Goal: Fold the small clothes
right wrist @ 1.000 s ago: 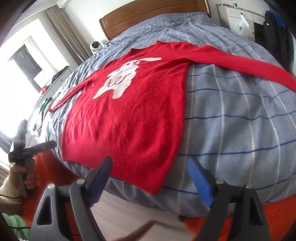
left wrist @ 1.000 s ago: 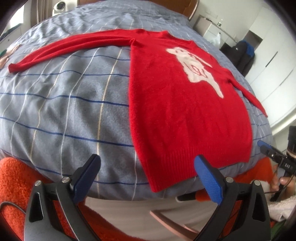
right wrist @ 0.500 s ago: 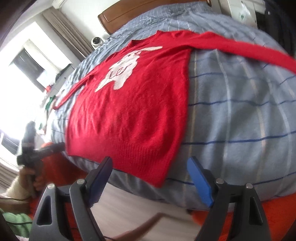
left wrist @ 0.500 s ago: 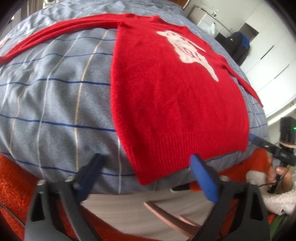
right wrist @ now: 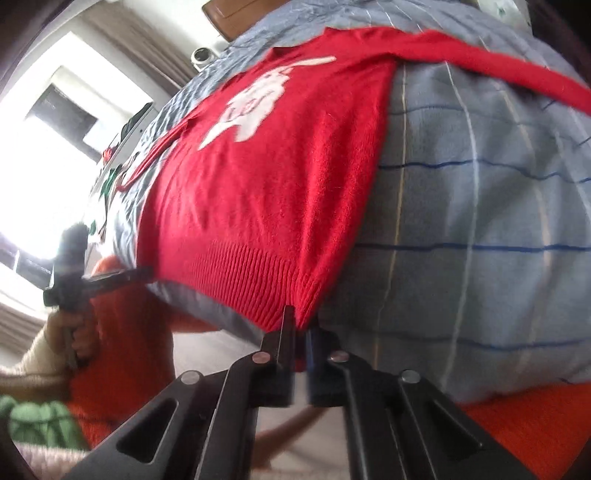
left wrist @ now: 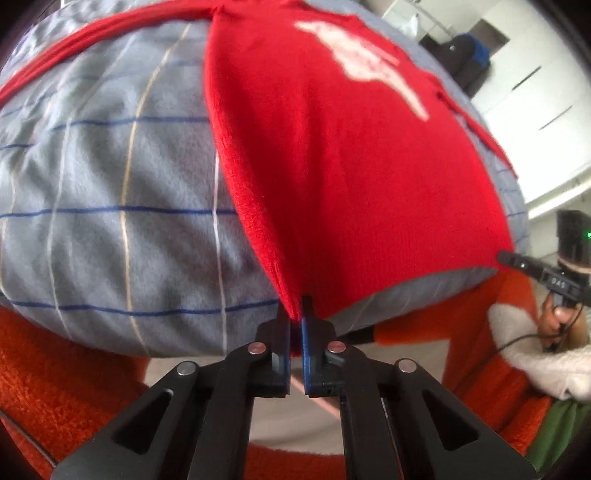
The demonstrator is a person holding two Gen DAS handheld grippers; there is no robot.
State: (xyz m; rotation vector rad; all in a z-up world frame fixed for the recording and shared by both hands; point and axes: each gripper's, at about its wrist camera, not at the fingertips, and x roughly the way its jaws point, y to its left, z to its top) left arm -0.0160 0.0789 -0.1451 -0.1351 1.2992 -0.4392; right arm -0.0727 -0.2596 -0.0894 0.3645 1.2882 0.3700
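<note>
A red sweater with a white animal print lies flat on the bed, sleeves spread out; it also shows in the right wrist view. My left gripper is shut on the sweater's bottom left hem corner at the bed's near edge. My right gripper is shut on the bottom right hem corner, on the ribbed band. Each gripper appears in the other's view: the right one at the far hem corner, the left one likewise.
The bed has a grey-blue checked duvet and a wooden headboard. An orange fleece cover hangs below the bed edge. White wardrobes stand to the right, a bright window to the left.
Both grippers moved forward to the sweater's hem and went from wide open to shut, each taking hold of a bottom corner.
</note>
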